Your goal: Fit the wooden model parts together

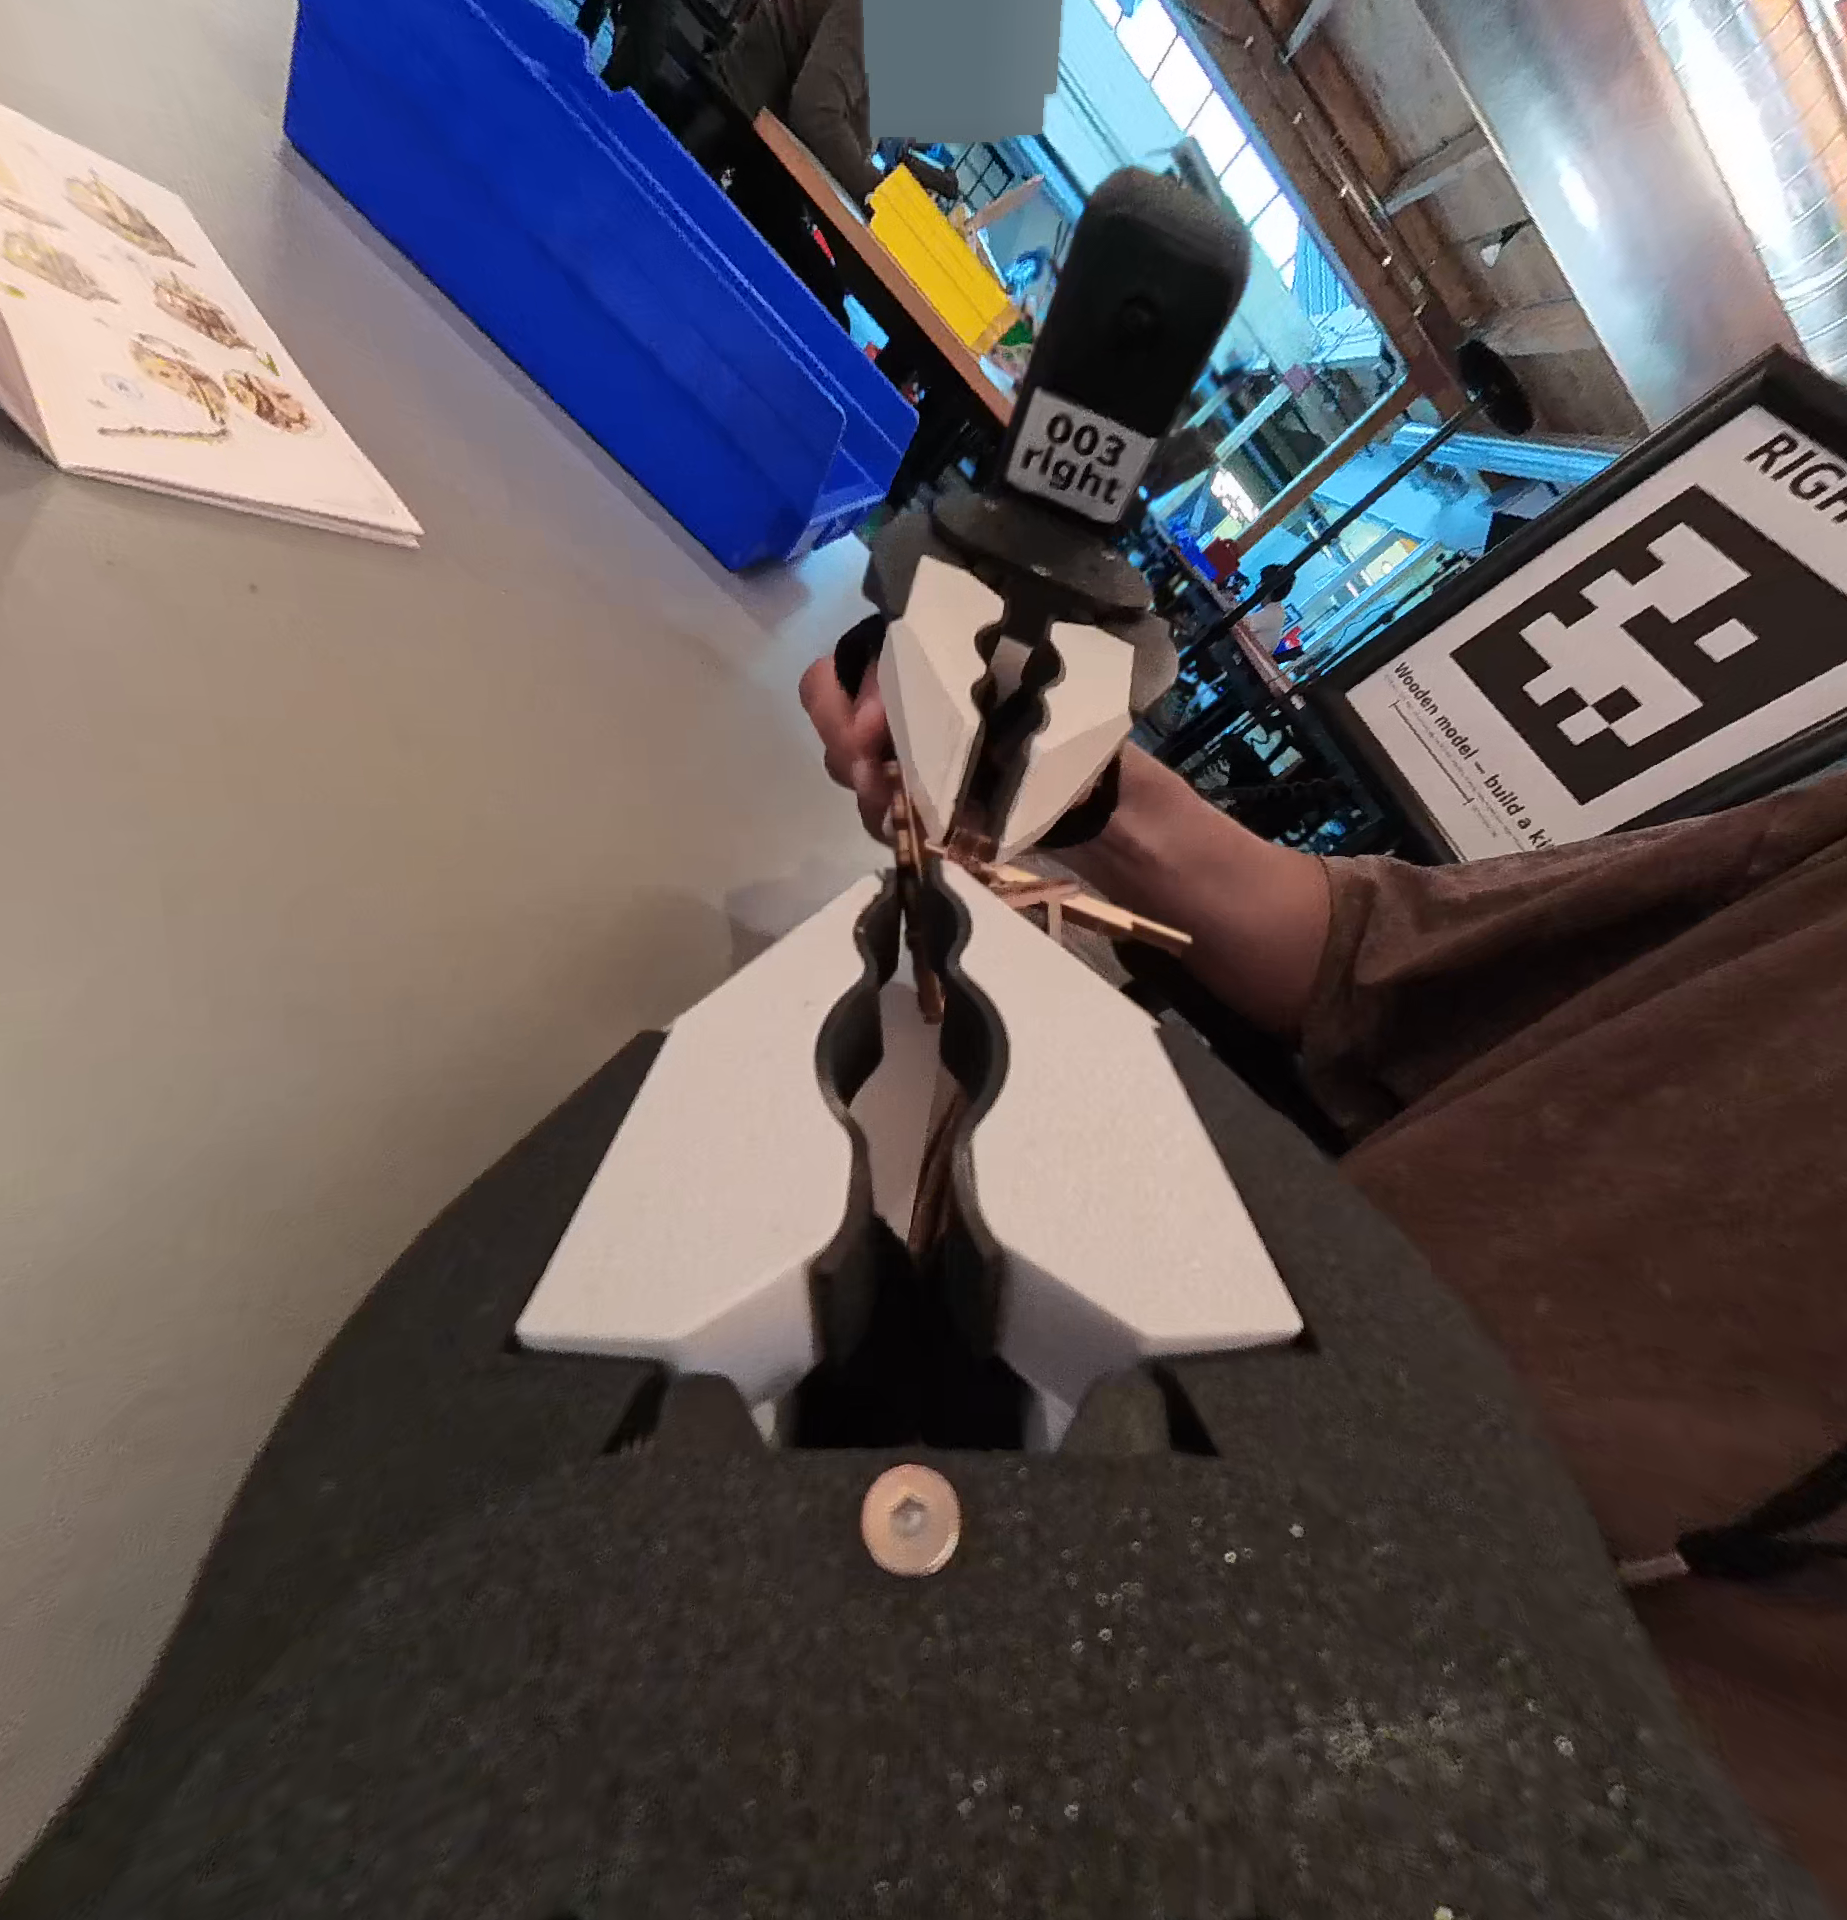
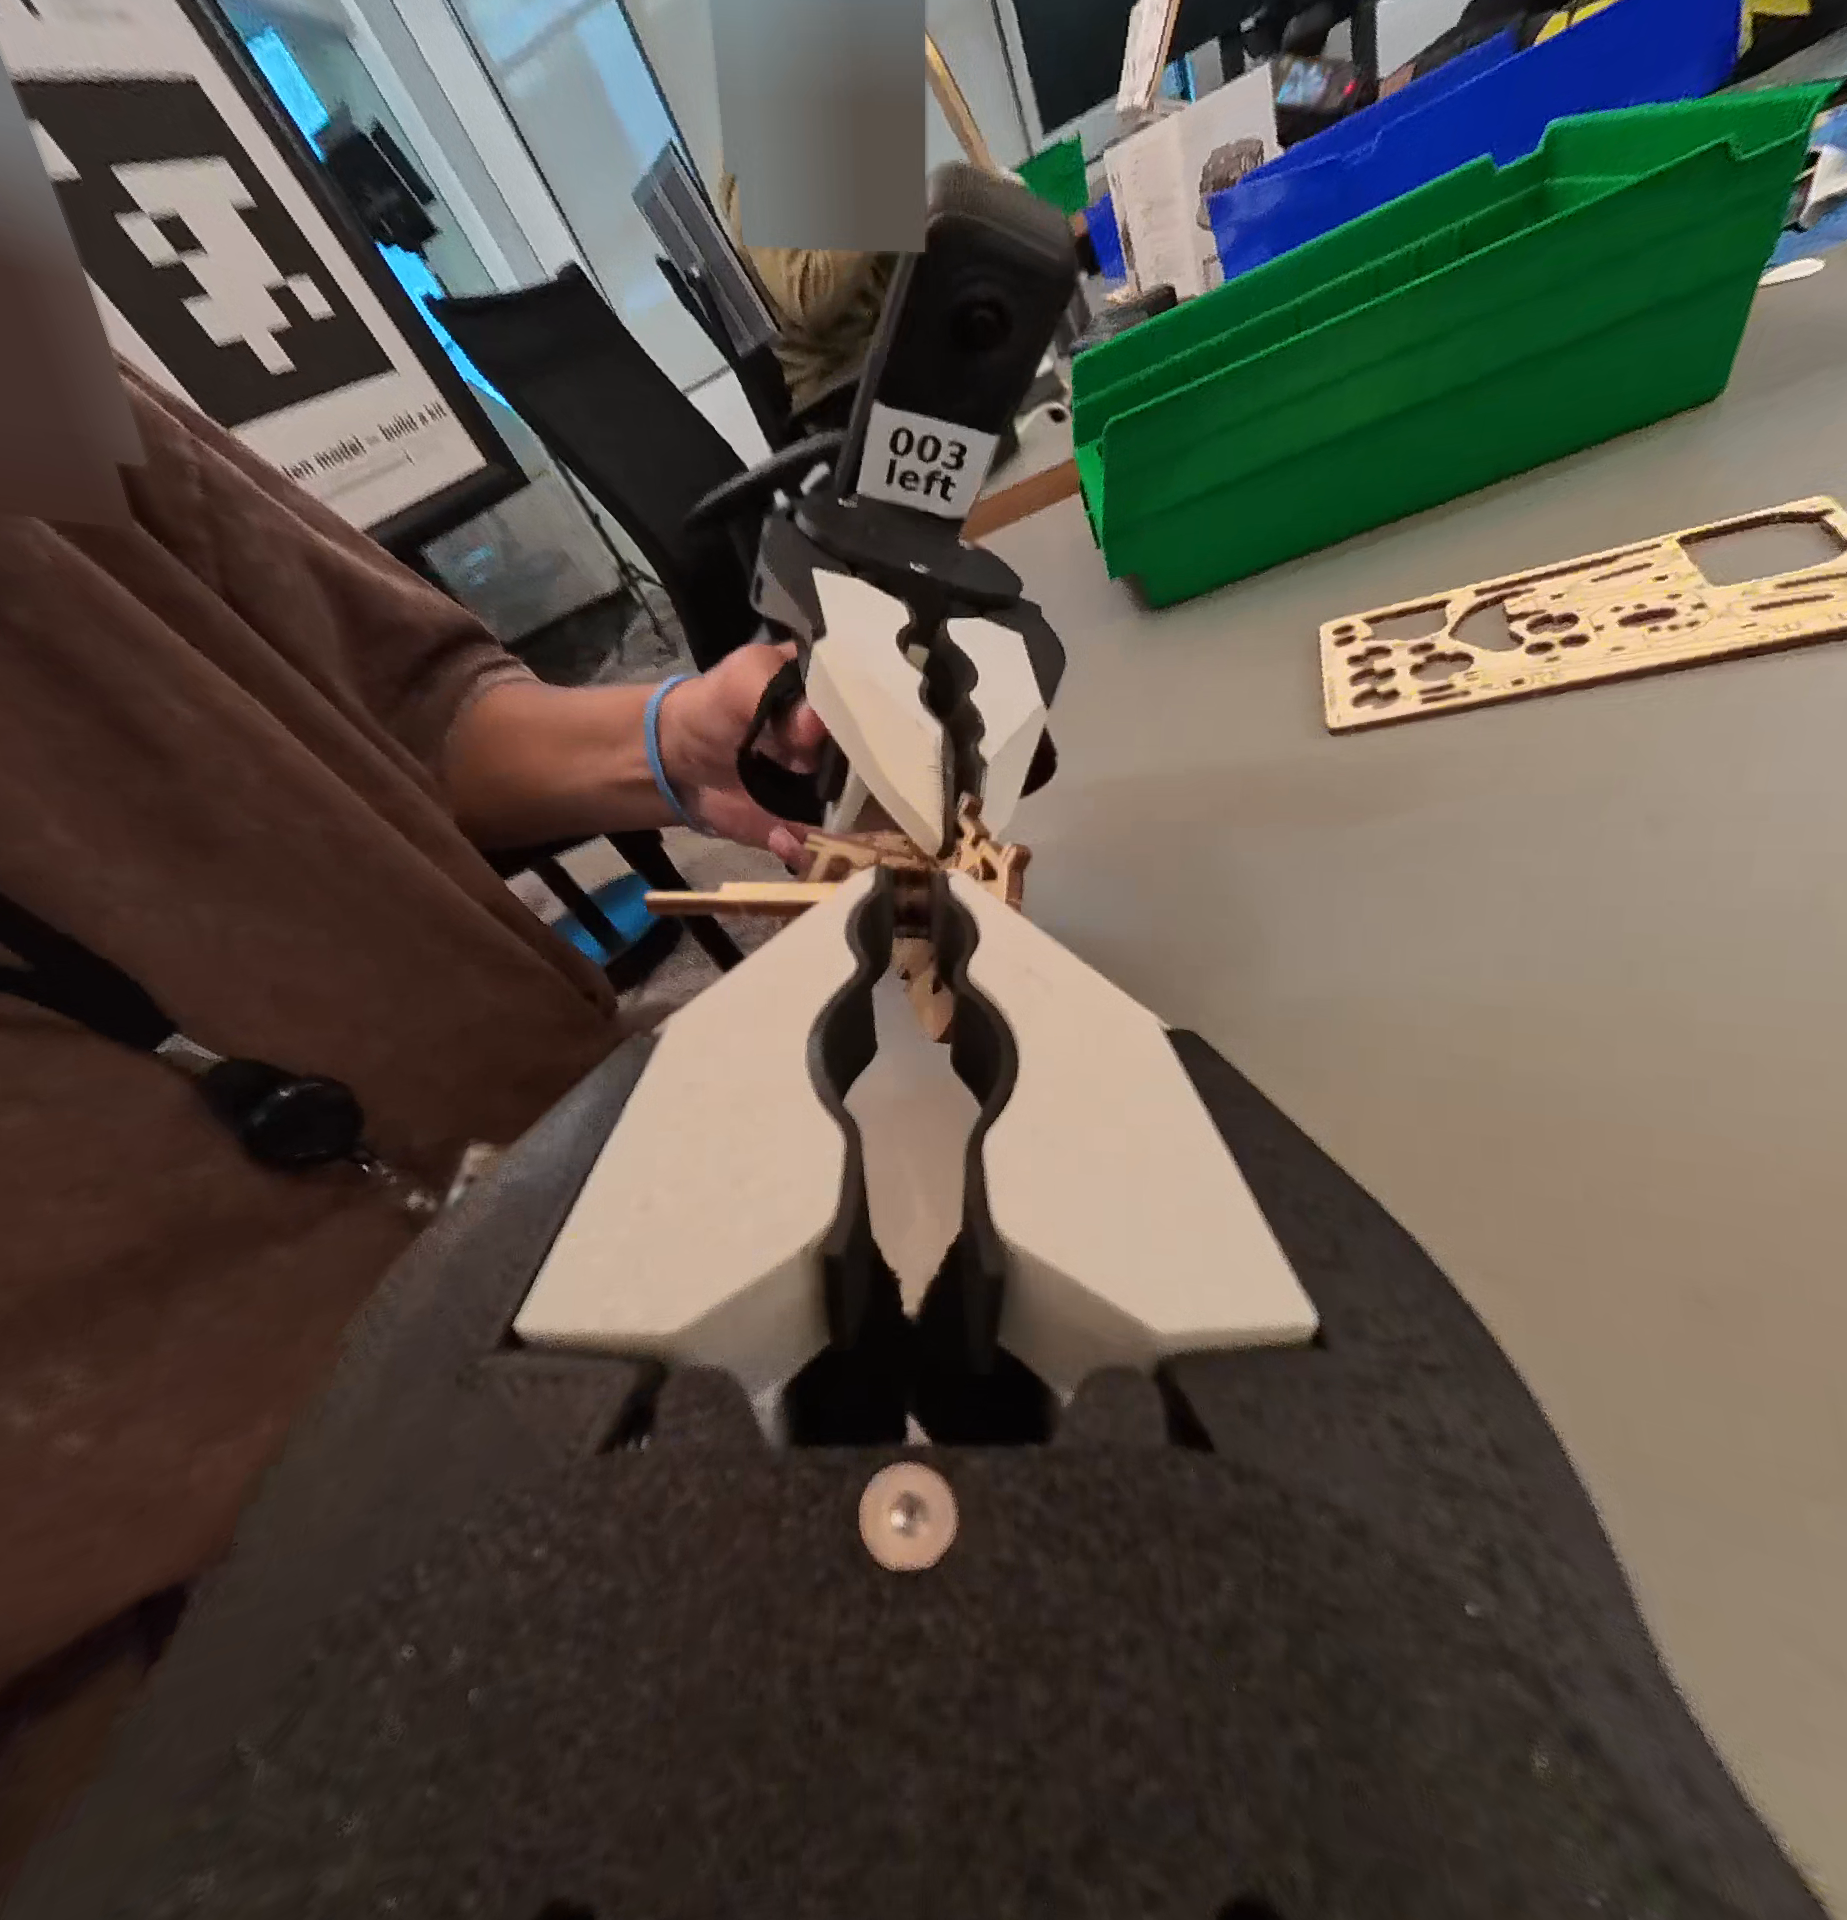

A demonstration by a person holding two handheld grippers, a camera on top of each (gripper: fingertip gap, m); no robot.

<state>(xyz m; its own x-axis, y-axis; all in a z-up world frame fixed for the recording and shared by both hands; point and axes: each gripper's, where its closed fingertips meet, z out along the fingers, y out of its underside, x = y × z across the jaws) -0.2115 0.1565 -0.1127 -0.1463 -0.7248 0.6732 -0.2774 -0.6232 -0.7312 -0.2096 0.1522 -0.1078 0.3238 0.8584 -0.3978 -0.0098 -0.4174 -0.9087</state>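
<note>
Left wrist view, from left to right: an open white instruction booklet [image 1: 160, 343] lies on the grey counter [image 1: 399, 831]; beyond it stands a blue plastic bin [image 1: 586, 281]. At centre, the left gripper [image 1: 914, 883], white-fingered on a black body, has its jaws clenched on a thin flat wooden model part [image 1: 924, 966], held edge-on between the fingertips. Facing it tip to tip, the right gripper [image 1: 966, 847] is held by a hand [image 1: 857, 727] and has its jaws clenched on a slatted wooden model assembly [image 1: 1064, 899], which touches the thin part where the two grippers meet, above the counter. At far right stands a black-framed board with a black-and-white marker [image 1: 1667, 634].

Right wrist view, from left to right: the person's brown sleeve [image 2: 223, 727] fills the left side, then the hand with a blue wristband [image 2: 661, 748]. At centre, the two grippers meet over the joined wooden parts. To the right, a perforated wooden parts sheet [image 2: 1605, 623] lies flat on the counter, near a green plastic bin [image 2: 1418, 343].
</note>
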